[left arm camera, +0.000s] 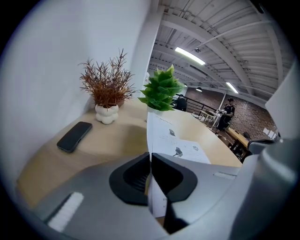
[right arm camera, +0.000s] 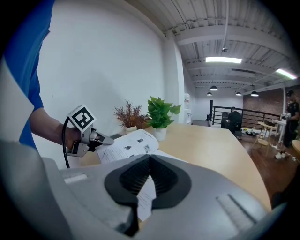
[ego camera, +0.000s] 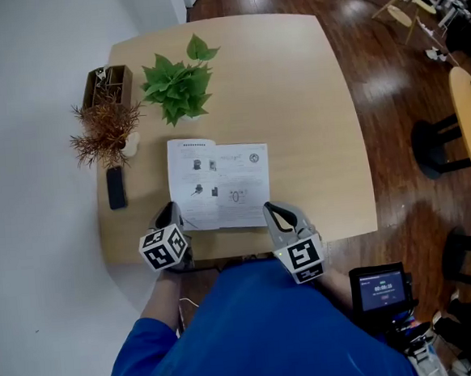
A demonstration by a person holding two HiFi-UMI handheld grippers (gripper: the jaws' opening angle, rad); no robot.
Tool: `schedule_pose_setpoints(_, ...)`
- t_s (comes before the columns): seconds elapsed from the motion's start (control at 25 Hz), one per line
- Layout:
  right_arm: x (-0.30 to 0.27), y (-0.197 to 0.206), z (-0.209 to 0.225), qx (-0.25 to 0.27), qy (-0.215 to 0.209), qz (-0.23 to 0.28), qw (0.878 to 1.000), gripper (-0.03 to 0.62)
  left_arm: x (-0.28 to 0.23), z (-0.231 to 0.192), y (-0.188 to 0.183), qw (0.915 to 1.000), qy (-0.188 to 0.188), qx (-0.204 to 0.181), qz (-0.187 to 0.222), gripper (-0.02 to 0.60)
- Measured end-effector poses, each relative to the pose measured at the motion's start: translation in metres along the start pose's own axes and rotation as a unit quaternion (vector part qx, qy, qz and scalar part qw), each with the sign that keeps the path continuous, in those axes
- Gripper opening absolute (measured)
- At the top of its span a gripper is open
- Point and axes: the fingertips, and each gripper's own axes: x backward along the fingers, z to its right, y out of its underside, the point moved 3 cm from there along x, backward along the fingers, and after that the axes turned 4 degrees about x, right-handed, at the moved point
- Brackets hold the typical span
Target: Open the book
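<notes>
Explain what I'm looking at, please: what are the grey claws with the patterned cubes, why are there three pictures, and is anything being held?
There is no robot here. A person in a blue top holds a two-jaw clamp in each hand, and each clamp carries a cube with square markers.

The head view comes from a camera on the person's head, looking down at the table. The other two views come from cameras riding on the clamps, each looking along its own jaws.

On the table lies an open book. Beyond it and to its left are a green plant, a dried plant in a white pot, a black phone and a wooden box.

The left hand-held gripper is shut on a page at the book's near left corner. The right hand-held gripper is shut on the near right corner.
</notes>
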Motion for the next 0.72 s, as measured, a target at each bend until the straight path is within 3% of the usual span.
schedule_pose_setpoints(0.72,-0.007,-0.006,0.001,0.007,0.005,-0.019,1.000,0.003,-0.018,-0.033,0.014,0.9991,-0.026,0.008,-0.032,0.021)
